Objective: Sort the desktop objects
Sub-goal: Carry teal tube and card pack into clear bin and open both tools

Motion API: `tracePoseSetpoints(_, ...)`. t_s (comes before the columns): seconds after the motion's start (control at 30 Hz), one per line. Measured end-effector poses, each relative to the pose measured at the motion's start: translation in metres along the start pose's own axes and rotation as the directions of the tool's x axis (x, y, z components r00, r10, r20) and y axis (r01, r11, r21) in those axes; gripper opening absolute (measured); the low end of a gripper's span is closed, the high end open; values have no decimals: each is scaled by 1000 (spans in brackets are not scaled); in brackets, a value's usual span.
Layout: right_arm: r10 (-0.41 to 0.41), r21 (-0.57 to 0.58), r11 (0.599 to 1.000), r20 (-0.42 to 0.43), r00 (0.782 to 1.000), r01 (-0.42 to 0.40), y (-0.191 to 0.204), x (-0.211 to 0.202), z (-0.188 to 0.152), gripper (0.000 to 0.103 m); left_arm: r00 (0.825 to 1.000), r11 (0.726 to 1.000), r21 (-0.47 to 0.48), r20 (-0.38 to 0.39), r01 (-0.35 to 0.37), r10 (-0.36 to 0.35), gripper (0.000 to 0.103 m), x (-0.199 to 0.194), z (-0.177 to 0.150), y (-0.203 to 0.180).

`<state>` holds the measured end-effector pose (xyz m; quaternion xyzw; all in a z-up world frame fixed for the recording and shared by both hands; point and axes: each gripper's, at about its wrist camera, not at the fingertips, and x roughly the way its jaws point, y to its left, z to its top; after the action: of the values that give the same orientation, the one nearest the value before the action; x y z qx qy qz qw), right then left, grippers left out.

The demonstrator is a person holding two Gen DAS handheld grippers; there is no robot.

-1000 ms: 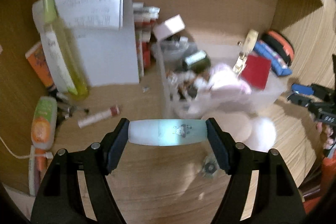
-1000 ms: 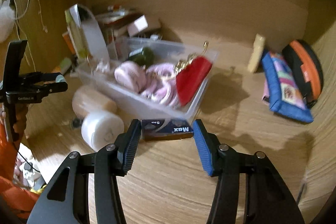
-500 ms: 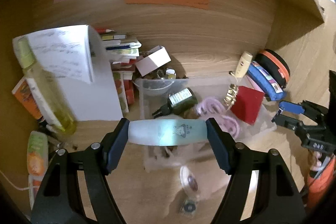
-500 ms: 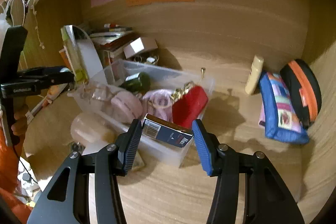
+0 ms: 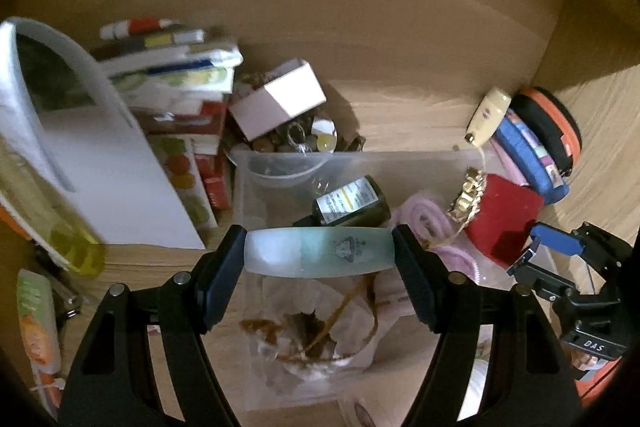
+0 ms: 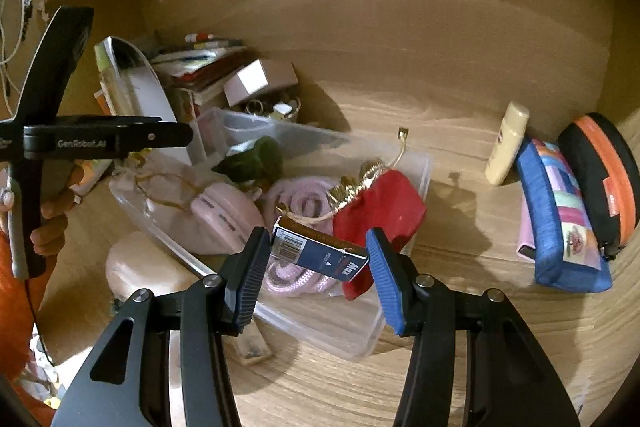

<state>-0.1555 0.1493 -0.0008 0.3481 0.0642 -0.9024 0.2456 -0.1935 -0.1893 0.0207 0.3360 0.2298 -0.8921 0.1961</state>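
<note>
Frosted pale-green plastic fills the left gripper (image 5: pixel 319 255): a small tube (image 5: pixel 319 254) lies crosswise, pinched end to end between the two pads, and it hangs right over the clear plastic bin (image 5: pixel 360 158) on the wooden desk (image 6: pixel 460 307). The right gripper (image 6: pixel 316 259) clamps a little blue staple box (image 6: pixel 320 255), tilted in the pads, above the near right part of the same bin. Looks to me like both are about to be dropped in, so I'd lower each close to the contents before parting the pads, and let one go at a time so the two tools, already near each other, don't knock. The bin is crowded: a dark green bottle (image 5: pixel 347 203), a pink coiled cord (image 6: pixel 304 203), a red pouch (image 6: pixel 380 215) with gold trim, a gauzy bag (image 5: pixel 316 323) directly under the tube. The tube should settle on that soft bag; the box might slide off the pouch and over the low wall. Beyond the bin, a cream bottle (image 6: pixel 506 147), blue pencil case (image 6: pixel 560 219) and orange-black case (image 6: pixel 604 183) wait on the right, and books with a white box (image 5: pixel 278 99) crowd the left, well clear of the drop.
</note>
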Motion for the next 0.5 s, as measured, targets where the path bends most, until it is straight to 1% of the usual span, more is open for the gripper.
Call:
tracePoseSetpoints(0.07,4,2,1000,-12,1000,-4,-1,3,-1,47,1000,1000,0,-13,0,0,73,7,0,-2)
tracePoseSetpoints(0.13,9,3,1000,-22,1000,-9,-2,6,-1,47,999,1000,-2,-34,16,-16,73,11,-1,-6)
tracePoseSetpoints(0.27,3,-13,1000,-28,1000,-3,0,8,-2,47,998,1000,14,-48,28,-27,73,10,-3,-17)
tracePoseSetpoints(0.37,9,-26,1000,-37,999,-10,2,10,-2,47,998,1000,21,-60,17,-15,73,9,-5,-23)
tracePoseSetpoints(0.5,-7,-34,999,-41,999,6,4,9,-2,48,997,999,35,-78,11,-8,74,9,-8,-30)
